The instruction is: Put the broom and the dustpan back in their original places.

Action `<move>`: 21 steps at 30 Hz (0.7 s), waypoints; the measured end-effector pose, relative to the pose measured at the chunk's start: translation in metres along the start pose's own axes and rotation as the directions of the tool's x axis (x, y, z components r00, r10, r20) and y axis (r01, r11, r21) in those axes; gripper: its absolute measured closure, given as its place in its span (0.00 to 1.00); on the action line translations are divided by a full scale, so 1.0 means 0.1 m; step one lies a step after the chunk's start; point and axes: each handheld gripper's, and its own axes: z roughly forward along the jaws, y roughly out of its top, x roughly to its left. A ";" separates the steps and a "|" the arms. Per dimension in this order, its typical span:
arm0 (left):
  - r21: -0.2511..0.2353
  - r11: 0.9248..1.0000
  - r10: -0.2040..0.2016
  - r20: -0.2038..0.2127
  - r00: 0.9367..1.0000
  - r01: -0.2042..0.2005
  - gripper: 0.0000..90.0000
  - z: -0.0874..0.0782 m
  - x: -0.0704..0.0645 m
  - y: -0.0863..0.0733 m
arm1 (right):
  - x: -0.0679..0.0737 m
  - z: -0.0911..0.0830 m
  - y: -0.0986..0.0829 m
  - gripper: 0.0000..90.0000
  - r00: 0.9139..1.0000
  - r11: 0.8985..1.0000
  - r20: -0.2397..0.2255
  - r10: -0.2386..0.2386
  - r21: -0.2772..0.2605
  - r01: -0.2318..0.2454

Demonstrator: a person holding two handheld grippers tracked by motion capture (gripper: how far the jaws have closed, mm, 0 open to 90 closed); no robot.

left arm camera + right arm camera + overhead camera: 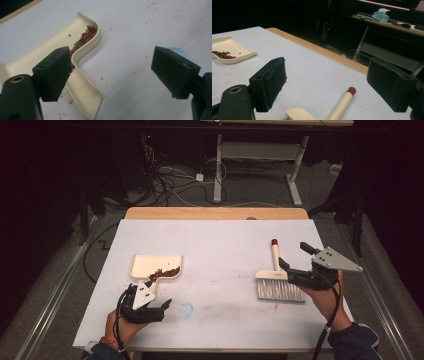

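Cream dustpan (156,265) sits on the left half of the white desk (225,245), with a little heap of red and green beans (165,272) piled against its near wall. The left claw (150,306) hangs just behind the pan's handle (83,96) — jaws spread wide, gripping nothing; one jaw sits over the handle in the left gripper view, but I can't tell if it's touching. Over on the right, the hand brush (278,279) lies flat, grey bristles toward the person, red-tipped handle pointing away. The right claw (296,272) is right beside the brush head — also wide open, with the handle showing between its jaws in the right gripper view.
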 end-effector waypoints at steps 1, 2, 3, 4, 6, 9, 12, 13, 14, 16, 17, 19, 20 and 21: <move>0.001 1.000 0.002 -0.002 1.000 -0.002 0.18 0.00 0.00 0.00 | 0.00 -0.01 -0.01 0.18 1.000 1.000 0.003 -0.003 0.000 0.003; 0.001 1.000 0.002 -0.002 1.000 -0.002 0.18 0.00 0.00 0.00 | 0.00 -0.02 -0.01 0.18 1.000 1.000 0.002 -0.007 0.002 0.007; 0.002 1.000 0.003 0.000 1.000 -0.003 0.18 0.00 0.00 0.00 | 0.00 -0.03 -0.01 0.18 1.000 1.000 0.004 -0.013 0.004 0.013; 0.005 1.000 0.007 -0.006 1.000 -0.007 0.18 0.00 0.00 0.00 | -0.01 -0.05 -0.01 0.18 1.000 1.000 0.004 -0.015 0.001 0.015; 0.015 1.000 0.014 -0.014 1.000 -0.014 0.18 0.01 0.00 0.00 | 0.00 -0.07 -0.02 0.18 1.000 1.000 -0.008 -0.020 -0.003 0.020; 0.018 1.000 0.013 -0.013 1.000 -0.013 0.18 0.01 0.01 0.00 | 0.02 -0.10 -0.04 0.18 0.999 0.999 -0.029 -0.041 -0.002 0.041; 0.016 1.000 0.018 -0.013 1.000 -0.017 0.18 0.01 0.00 0.00 | 0.05 -0.12 -0.07 0.18 0.996 0.998 -0.060 -0.066 0.007 0.067; 0.014 1.000 0.018 -0.010 1.000 -0.018 0.18 0.01 0.00 0.00 | 0.07 -0.13 -0.08 0.18 0.995 0.997 -0.059 -0.077 0.010 0.078; 0.007 1.000 0.029 -0.013 0.999 -0.029 0.18 0.01 0.01 0.00 | 0.08 -0.14 -0.10 0.18 0.994 0.996 -0.059 -0.087 0.011 0.088; 0.013 1.000 0.020 -0.004 1.000 -0.020 0.18 0.01 0.00 0.00 | 0.10 -0.15 -0.12 0.18 0.993 0.996 -0.070 -0.090 0.011 0.091; 0.006 1.000 0.030 -0.007 1.000 -0.030 0.18 0.01 0.01 0.00 | 0.10 -0.15 -0.14 0.18 0.993 0.996 -0.074 -0.089 0.009 0.090; 0.004 0.999 0.035 -0.009 0.999 -0.035 0.18 0.01 0.00 0.00 | 0.12 -0.16 -0.16 0.18 0.992 0.996 -0.085 -0.092 0.012 0.093; 0.003 0.999 0.036 -0.008 0.999 -0.036 0.18 0.01 0.00 0.00 | 0.13 -0.16 -0.18 0.18 0.992 0.995 -0.085 -0.093 0.012 0.094; 0.003 0.999 0.036 -0.009 0.999 -0.036 0.18 0.00 0.00 0.00 | 0.14 -0.16 -0.21 0.18 0.992 0.995 -0.084 -0.096 0.016 0.098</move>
